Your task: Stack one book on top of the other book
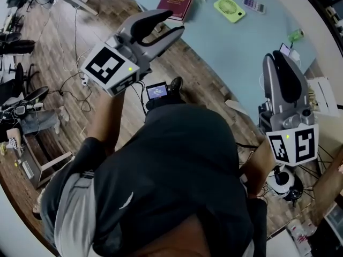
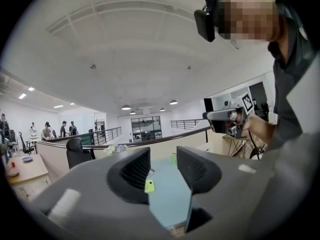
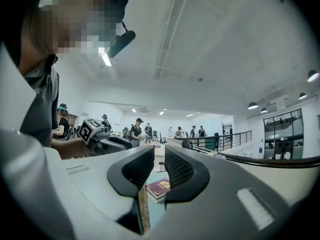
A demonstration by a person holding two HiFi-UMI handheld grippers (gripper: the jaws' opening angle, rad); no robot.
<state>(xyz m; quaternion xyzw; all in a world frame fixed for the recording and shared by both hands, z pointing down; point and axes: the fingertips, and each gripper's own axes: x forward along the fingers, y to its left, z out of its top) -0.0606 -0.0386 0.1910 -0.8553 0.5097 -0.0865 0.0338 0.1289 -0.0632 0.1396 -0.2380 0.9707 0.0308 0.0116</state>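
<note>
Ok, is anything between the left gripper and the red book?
Nothing visible. The left gripper is open and empty, held in the air near the edge of the table. In the head view the book lies just beyond its tips. The green fan sits off to the side.

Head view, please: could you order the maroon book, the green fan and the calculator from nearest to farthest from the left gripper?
1. The maroon book, just beyond the left gripper, at the upper left.
2. The green fan, further to the right.
3. The calculator, right of the fan.
</note>
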